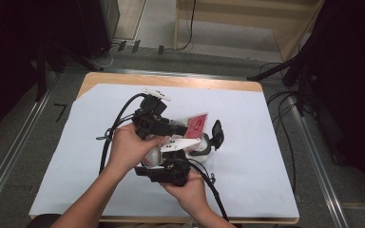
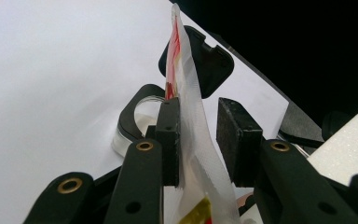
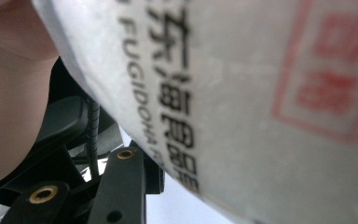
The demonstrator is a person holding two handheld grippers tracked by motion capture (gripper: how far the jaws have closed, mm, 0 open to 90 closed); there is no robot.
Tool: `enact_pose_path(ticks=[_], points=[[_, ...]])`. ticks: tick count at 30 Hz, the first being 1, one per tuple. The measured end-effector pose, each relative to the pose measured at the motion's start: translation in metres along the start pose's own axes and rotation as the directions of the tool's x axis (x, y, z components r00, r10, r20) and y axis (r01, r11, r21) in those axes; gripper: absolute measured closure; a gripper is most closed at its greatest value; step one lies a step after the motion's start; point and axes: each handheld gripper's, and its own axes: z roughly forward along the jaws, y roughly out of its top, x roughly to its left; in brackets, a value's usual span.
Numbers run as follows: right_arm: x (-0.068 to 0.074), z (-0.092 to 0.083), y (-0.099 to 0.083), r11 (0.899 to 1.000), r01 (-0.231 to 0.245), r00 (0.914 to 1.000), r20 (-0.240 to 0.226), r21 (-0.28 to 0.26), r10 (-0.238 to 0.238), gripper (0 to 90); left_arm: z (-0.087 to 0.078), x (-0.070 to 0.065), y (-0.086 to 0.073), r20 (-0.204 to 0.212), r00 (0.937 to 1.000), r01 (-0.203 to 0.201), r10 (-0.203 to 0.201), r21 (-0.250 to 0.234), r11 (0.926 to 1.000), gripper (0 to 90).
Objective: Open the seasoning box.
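Two hand-held grippers are held close together over the middle of the white-covered worktop [image 1: 247, 156]. A plastic pouch [image 1: 196, 124] with red print is held up between them. The left hand-held gripper [image 2: 200, 140] has its jaws parted around the pouch's sealed edge, one pad touching. The right hand-held gripper [image 1: 171, 172] is pressed against the pouch; its grip cannot be told. A black-lidded clear jar [image 1: 204, 145] lies just right.

white sheet [image 1: 266, 156] bare all round the hands, black-lidded clear container [image 1: 209, 140] just right of the pouch [image 1: 197, 122], blocking that side
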Motion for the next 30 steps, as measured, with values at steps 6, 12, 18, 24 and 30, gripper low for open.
enact_pose_path(ticks=[6, 12, 18, 24, 30], points=[[0.0008, 0.0003, -0.0003, 1.000, 0.018, 0.9998, 0.011, 0.004, -0.018, 61.8, -0.0001, 0.0003, 0.0000, 0.000, 1.0000, 0.002, -0.002, 0.002, 1.0000, 71.6], [0.0025, 0.0014, -0.0010, 0.999, 0.036, 0.9988, 0.034, 0.001, -0.036, 61.1, -0.0003, -0.0003, -0.0001, -0.002, 1.0000, 0.007, -0.007, -0.001, 1.0000, 72.9], [0.0035, 0.0013, -0.0013, 0.999, 0.042, 0.9980, 0.046, -0.002, -0.042, 62.1, -0.0002, -0.0028, 0.0000, -0.010, 1.0000, 0.001, -0.001, -0.006, 1.0000, 73.1], [0.0034, 0.0003, -0.0008, 1.000, 0.023, 0.9992, 0.034, -0.009, -0.022, 62.2, 0.0001, -0.0036, 0.0005, -0.015, 0.9999, -0.005, 0.005, -0.009, 0.9999, 72.2], [0.0032, -0.0005, -0.0005, 1.000, 0.014, 0.9995, 0.029, -0.017, -0.014, 62.3, 0.0007, -0.0041, 0.0011, -0.011, 0.9999, -0.002, 0.002, -0.014, 0.9999, 71.3]])
